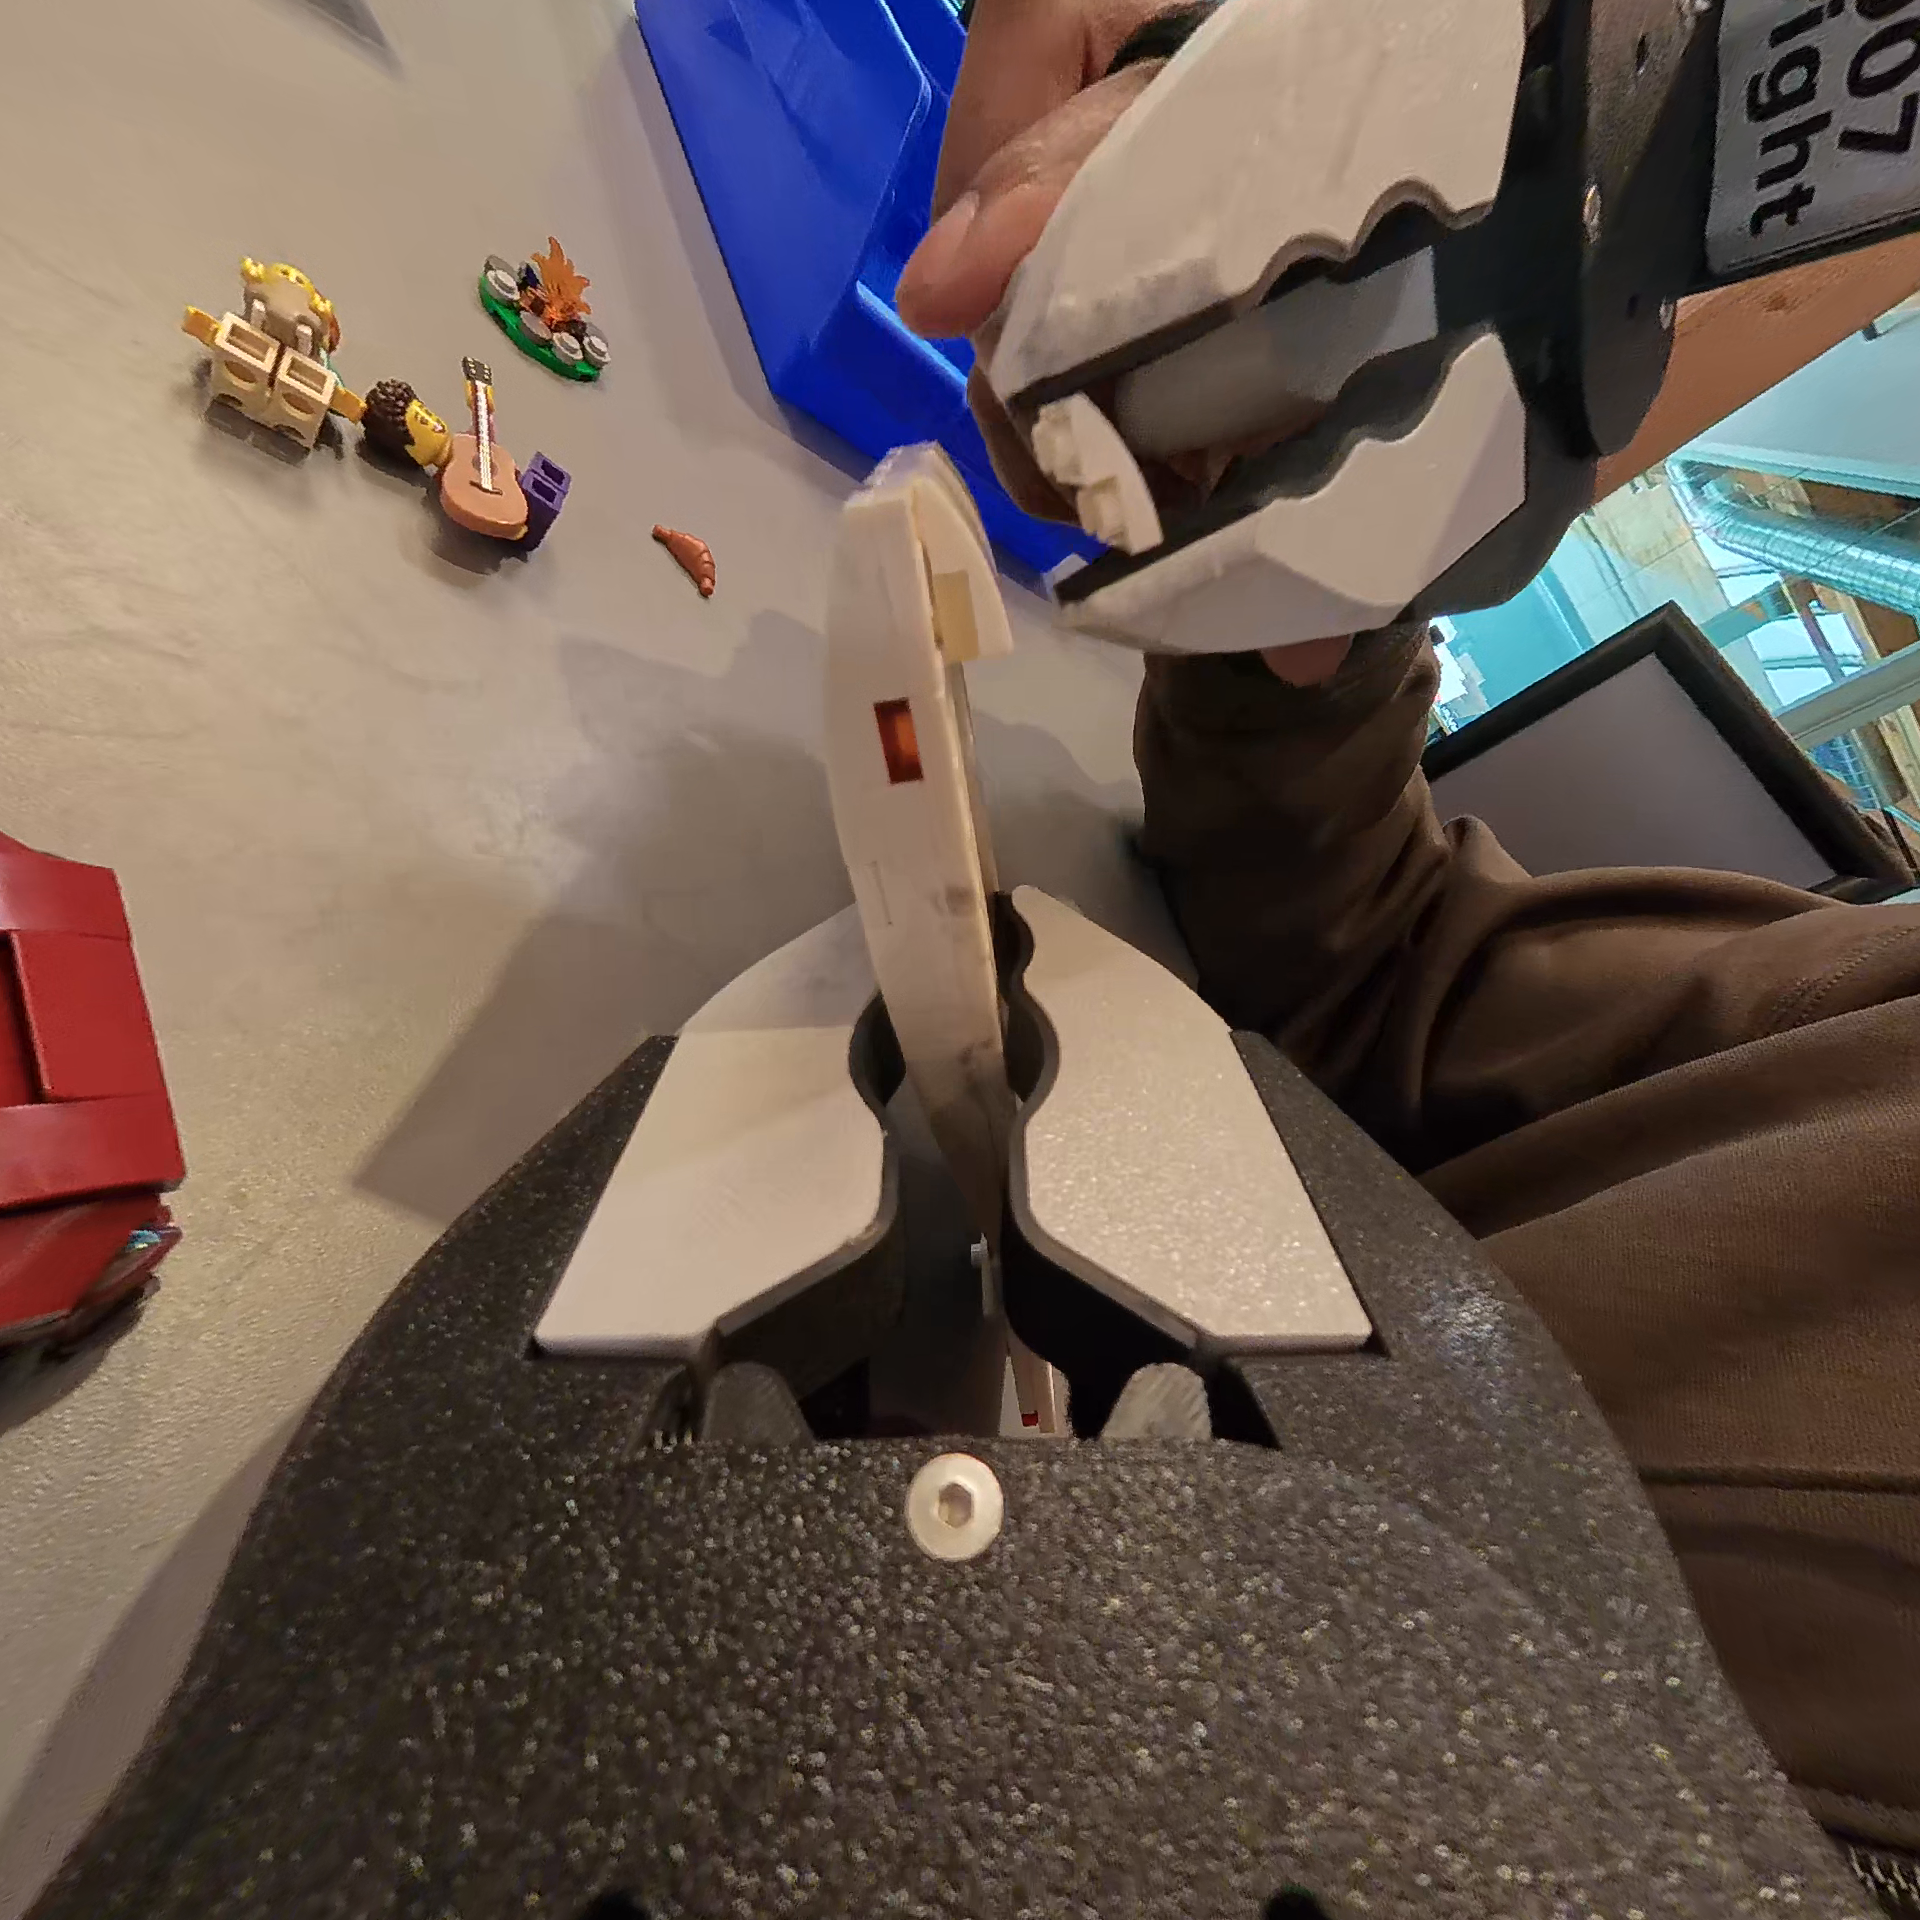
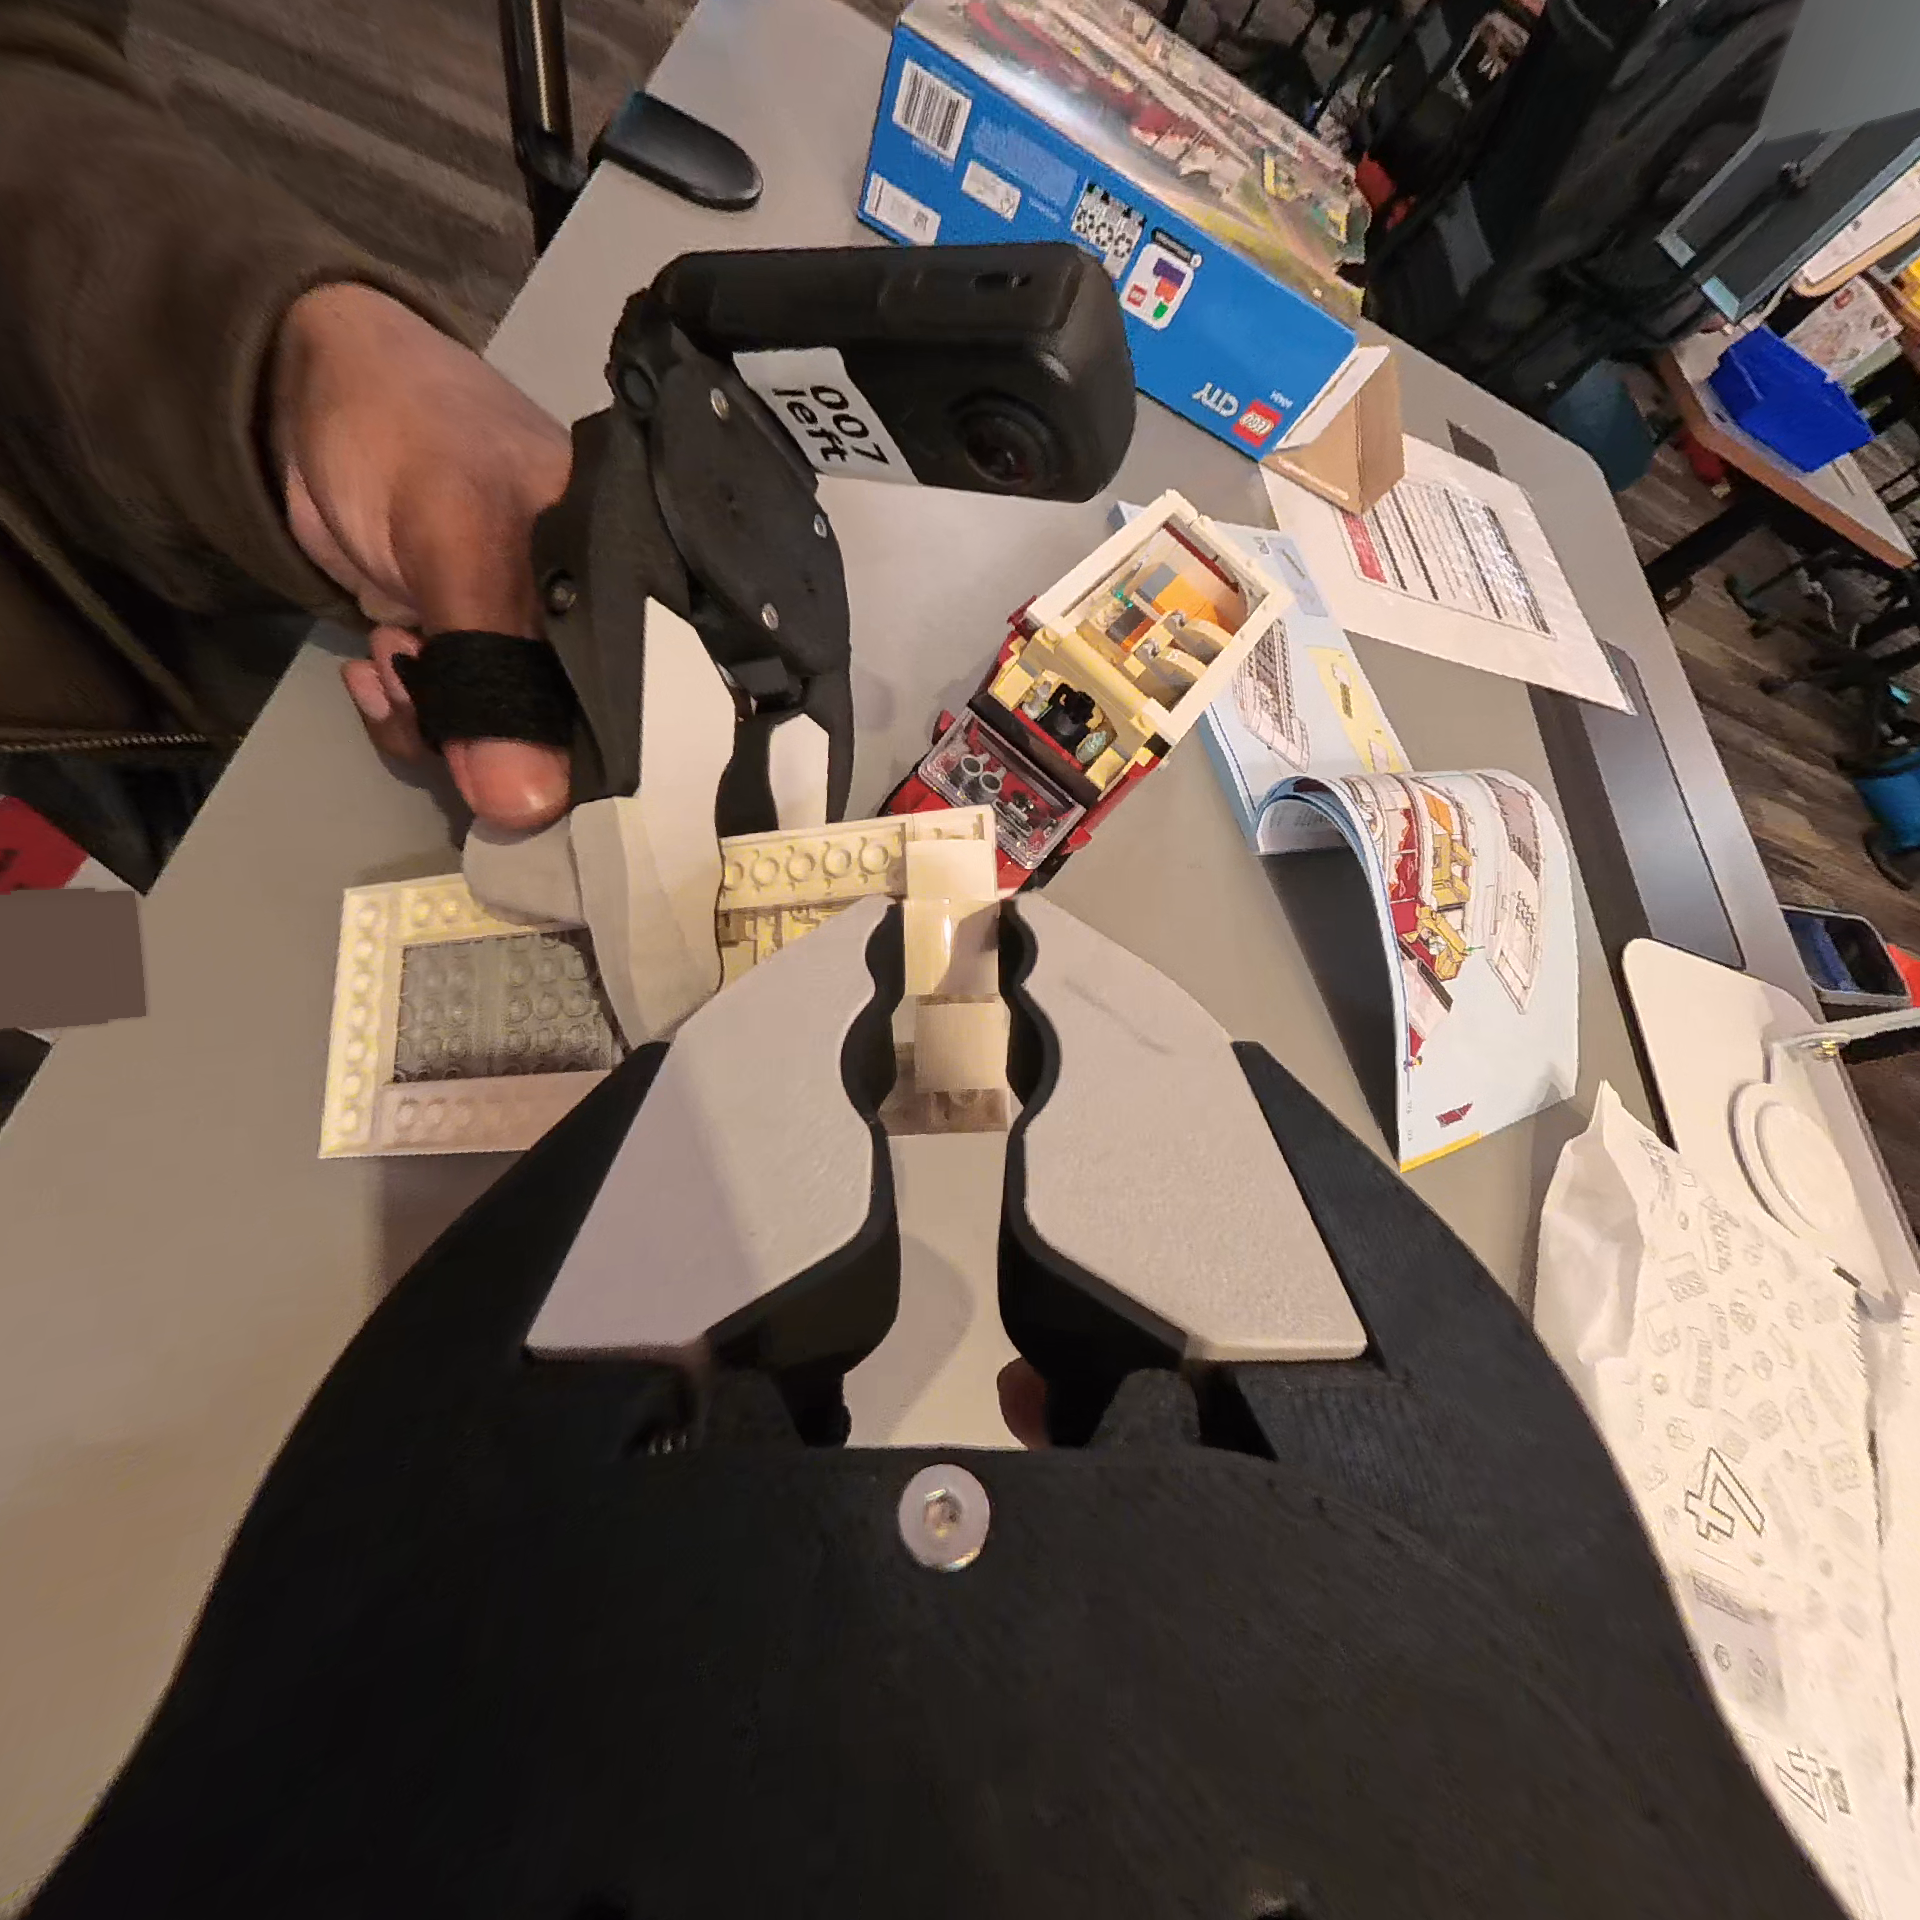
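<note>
Table of grey laminate carries my work: my left hand-held gripper clamps the flat white-and-grey brick-built panel edge-on above it. My right hand-held gripper pinches a small cream curved brick at the panel's corner; I'd keep it square and the panel steady.

A long grey table with rounded corners filled the middle of the room. Beyond it the floor was dark, and black office chairs crowded the far side. Another table at the right carried a blue bin. A dark-framed monitor stood before pale teal walls, where a silver duct ran. The light was soft and even.
</note>
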A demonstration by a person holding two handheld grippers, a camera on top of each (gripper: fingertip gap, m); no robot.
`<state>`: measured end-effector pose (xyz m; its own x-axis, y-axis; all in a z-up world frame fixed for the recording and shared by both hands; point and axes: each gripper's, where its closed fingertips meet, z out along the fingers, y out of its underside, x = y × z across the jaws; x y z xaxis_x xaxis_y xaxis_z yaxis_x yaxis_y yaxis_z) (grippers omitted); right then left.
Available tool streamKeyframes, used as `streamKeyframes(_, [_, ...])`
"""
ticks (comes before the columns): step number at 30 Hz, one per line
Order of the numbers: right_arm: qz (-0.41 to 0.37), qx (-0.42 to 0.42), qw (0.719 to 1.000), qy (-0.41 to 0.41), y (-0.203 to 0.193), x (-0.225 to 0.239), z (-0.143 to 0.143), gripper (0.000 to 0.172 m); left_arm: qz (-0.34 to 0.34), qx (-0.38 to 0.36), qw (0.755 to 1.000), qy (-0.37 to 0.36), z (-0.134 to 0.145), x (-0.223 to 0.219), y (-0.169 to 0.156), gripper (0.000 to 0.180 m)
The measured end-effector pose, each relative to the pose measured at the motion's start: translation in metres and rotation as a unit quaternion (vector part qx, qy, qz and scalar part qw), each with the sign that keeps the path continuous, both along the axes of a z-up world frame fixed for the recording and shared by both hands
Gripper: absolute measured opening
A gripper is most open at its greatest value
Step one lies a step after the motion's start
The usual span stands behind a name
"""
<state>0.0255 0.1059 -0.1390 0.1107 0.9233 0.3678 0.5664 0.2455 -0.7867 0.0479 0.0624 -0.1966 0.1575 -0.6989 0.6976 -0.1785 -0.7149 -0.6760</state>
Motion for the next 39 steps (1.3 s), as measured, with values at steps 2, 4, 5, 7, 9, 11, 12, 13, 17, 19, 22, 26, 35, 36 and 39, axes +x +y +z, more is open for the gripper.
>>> streamKeyframes(2, [-0.008, 0.009, 1.000, 0.005, 0.002, 0.004, 0.004, 0.017, 0.001, 0.000, 1.000, 0.000, 0.000, 0.000, 0.000, 0.015])
streamKeyframes(4, [-0.037, 0.024, 0.999, 0.005, 0.009, 0.016, 0.009, 0.017, 0.001, 0.000, 1.000, -0.001, 0.000, 0.000, 0.000, 0.015])
streamKeyframes(5, [-0.064, 0.035, 0.997, 0.006, 0.015, 0.028, 0.013, 0.017, 0.002, 0.000, 1.000, -0.002, 0.000, 0.000, 0.000, 0.015])
streamKeyframes(7, [-0.155, 0.062, 0.986, -0.004, 0.035, 0.067, 0.020, 0.017, 0.003, 0.000, 1.000, -0.003, 0.001, -0.001, 0.001, 0.015])
streamKeyframes(9, [-0.290, 0.072, 0.954, -0.022, 0.057, 0.131, 0.023, 0.017, 0.006, 0.001, 1.000, -0.007, 0.002, -0.002, 0.001, 0.015])
streamKeyframes(11, [-0.417, 0.026, 0.908, -0.024, 0.065, 0.198, 0.016, 0.017, 0.009, 0.001, 1.000, -0.010, 0.003, -0.003, 0.002, 0.015])
streamKeyframes(12, [-0.466, 0.009, 0.885, -0.011, 0.064, 0.227, 0.015, 0.017, 0.010, 0.001, 1.000, -0.011, 0.003, -0.003, 0.002, 0.014])
streamKeyframes(13, [-0.505, -0.007, 0.863, 0.007, 0.061, 0.251, 0.013, 0.017, 0.010, 0.001, 1.000, -0.012, 0.003, -0.003, 0.002, 0.014])
streamKeyframes(17, [-0.609, -0.067, 0.789, 0.033, 0.049, 0.317, -0.006, 0.017, 0.007, 0.001, 1.000, -0.011, 0.003, -0.003, 0.002, 0.014])
streamKeyframes(19, [-0.634, -0.086, 0.768, 0.033, 0.048, 0.331, -0.019, 0.017, 0.006, 0.001, 1.000, -0.010, 0.003, -0.002, 0.001, 0.014])
streamKeyframes(22, [-0.643, -0.087, 0.760, 0.028, 0.049, 0.336, -0.030, 0.022, 0.003, 0.001, 1.000, -0.008, 0.002, -0.001, 0.001, 0.015])
streamKeyframes(26, [-0.623, -0.046, 0.780, 0.025, 0.050, 0.315, -0.022, 0.025, 0.001, 0.001, 1.000, -0.005, 0.002, -0.001, 0.000, 0.015])
streamKeyframes(35, [-0.344, 0.048, 0.937, -0.044, 0.027, 0.113, 0.005, 0.031, -0.004, 0.005, 1.000, -0.002, 0.001, 0.000, -0.002, 0.015])
streamKeyframes(36, [-0.306, 0.046, 0.950, -0.048, 0.021, 0.087, 0.005, 0.032, -0.004, 0.007, 1.000, -0.002, 0.001, 0.000, -0.002, 0.015])
streamKeyframes(39, [-0.207, 0.046, 0.975, -0.066, 0.005, 0.026, 0.004, 0.034, -0.003, 0.011, 1.000, -0.003, 0.002, 0.000, -0.002, 0.015])
